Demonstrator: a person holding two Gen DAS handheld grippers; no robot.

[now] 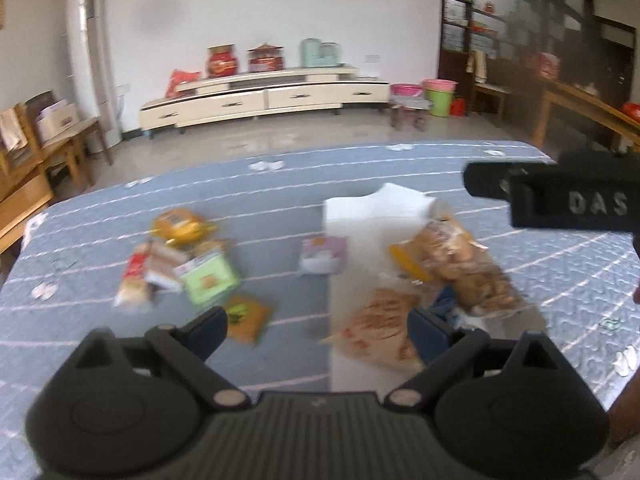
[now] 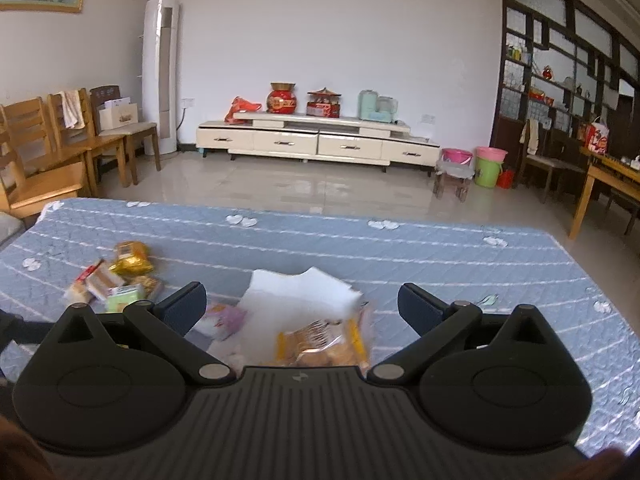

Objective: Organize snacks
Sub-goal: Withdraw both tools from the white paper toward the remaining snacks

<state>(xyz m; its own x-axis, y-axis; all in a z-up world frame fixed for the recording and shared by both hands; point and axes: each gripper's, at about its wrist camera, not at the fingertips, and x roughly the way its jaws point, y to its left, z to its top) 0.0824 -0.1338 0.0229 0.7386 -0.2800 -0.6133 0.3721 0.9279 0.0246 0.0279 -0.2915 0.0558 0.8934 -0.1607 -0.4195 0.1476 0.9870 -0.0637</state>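
From the left wrist view, the left gripper [image 1: 318, 330] hovers with fingers spread wide above a blue quilted table [image 1: 540, 248], a blurred biscuit bag [image 1: 464, 268] lying on white paper [image 1: 360, 220], while the right wrist view shows the right gripper [image 2: 302, 310] equally wide over that bag.

Matte-black hand-held gripper [image 1: 318, 330]; silver pivot screws; seemingly navy pads [image 1: 210, 330].

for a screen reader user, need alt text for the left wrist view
The open left tool hovers over a blue quilted table with a white box holding a bag of biscuits. Loose snack packets lie blurred to the left, and the right tool enters at right.
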